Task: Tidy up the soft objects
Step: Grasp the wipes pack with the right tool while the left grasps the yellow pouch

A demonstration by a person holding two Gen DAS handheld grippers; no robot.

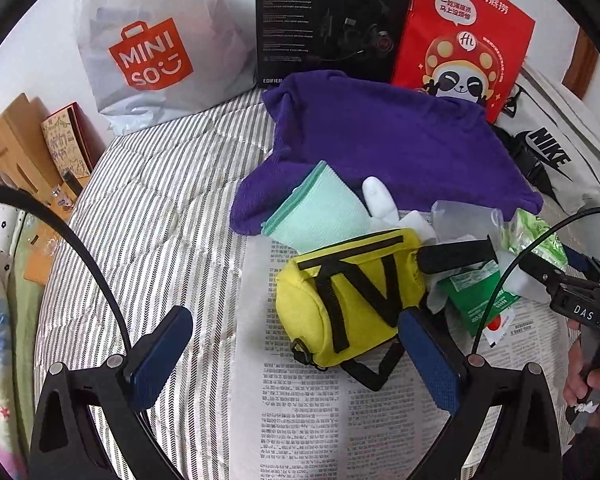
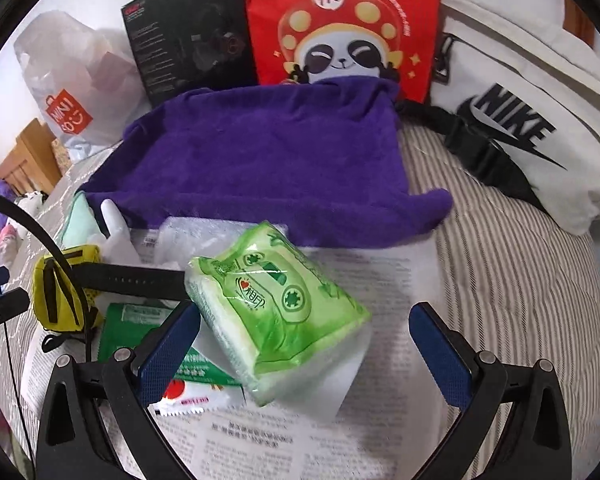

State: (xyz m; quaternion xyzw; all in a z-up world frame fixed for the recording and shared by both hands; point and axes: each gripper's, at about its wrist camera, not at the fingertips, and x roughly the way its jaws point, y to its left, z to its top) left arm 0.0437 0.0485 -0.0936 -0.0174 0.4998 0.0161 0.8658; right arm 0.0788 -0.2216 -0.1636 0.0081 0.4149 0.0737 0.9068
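Left gripper (image 1: 296, 354) spread wide, nothing clamped, poised over printed newspaper (image 1: 300, 412) with the yellow pouch (image 1: 352, 300) just ahead between the blue pads, black straps crossing its top. Right gripper (image 2: 305, 346) likewise wide apart, empty, with a green tissue pack (image 2: 276, 312) lying tilted on the newspaper between the fingers, nearer the left one. Beyond the pouch, a mint cloth (image 1: 320, 208) and a white soft toy (image 1: 380, 200), both resting against the edge of a purple towel (image 1: 384, 148). Dark green packet (image 2: 140, 328) and small red-and-white sachet (image 2: 188, 398) beside the tissue pack, partly under it. At the back, propped upright: Miniso bag (image 1: 148, 44), black Edifier box (image 1: 328, 20), red panda bag (image 1: 464, 36). White Nike bag (image 2: 520, 120) off to the right on the striped bedding (image 1: 152, 208).
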